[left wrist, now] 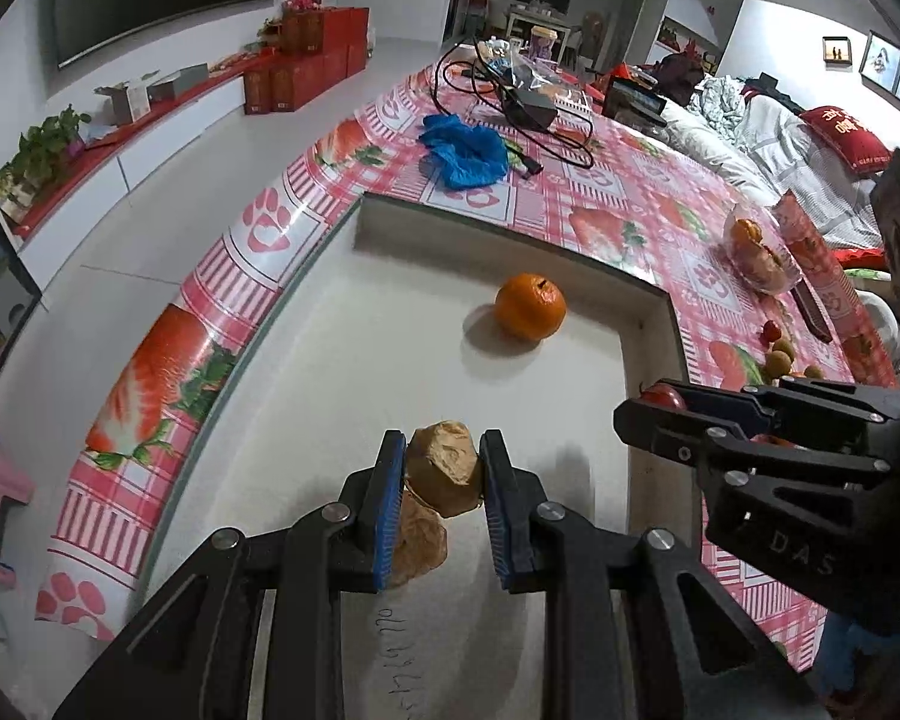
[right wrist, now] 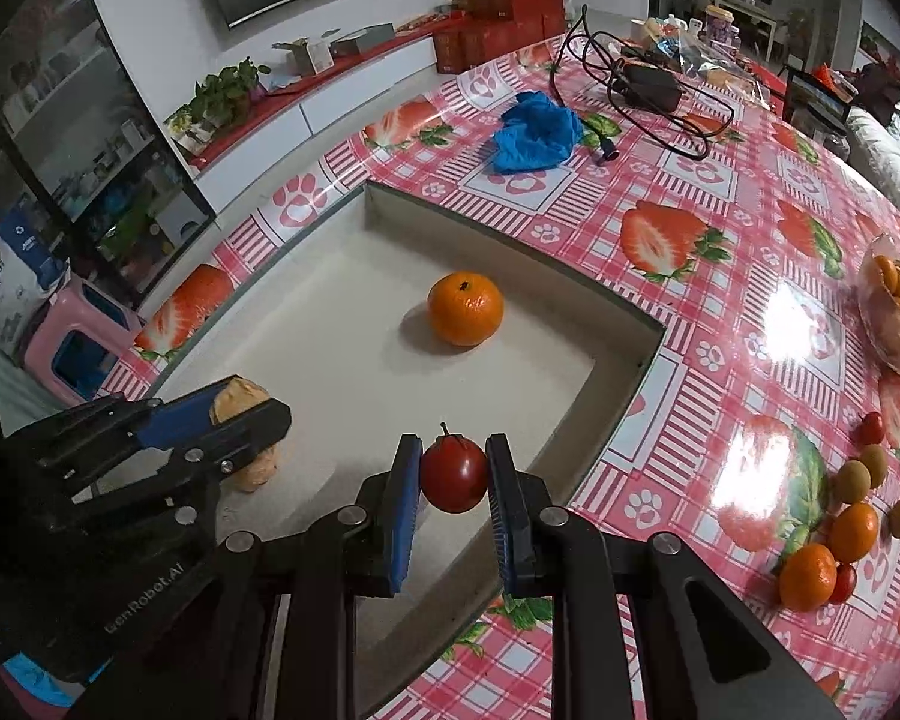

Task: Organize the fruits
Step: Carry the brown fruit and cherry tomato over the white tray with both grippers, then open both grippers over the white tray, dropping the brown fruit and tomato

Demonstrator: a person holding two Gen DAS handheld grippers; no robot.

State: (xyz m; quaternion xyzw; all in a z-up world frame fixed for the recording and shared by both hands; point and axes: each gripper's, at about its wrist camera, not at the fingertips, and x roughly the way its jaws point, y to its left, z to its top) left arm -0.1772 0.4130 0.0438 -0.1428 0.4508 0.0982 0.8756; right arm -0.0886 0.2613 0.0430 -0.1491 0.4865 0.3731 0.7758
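A tan crumpled fruit (left wrist: 444, 468) sits clamped in the left gripper (left wrist: 443, 480) over the white tray (left wrist: 342, 324). A small red fruit (right wrist: 453, 476) is pinched by the right gripper (right wrist: 453, 483) above the tray's near right edge. An orange (right wrist: 465, 308) rests farther in.

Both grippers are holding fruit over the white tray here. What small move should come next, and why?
Probably lower and open the left gripper: its tan peeled fruit sits just above another piece inside the tray, while the right gripper holds its red fruit near the edge.
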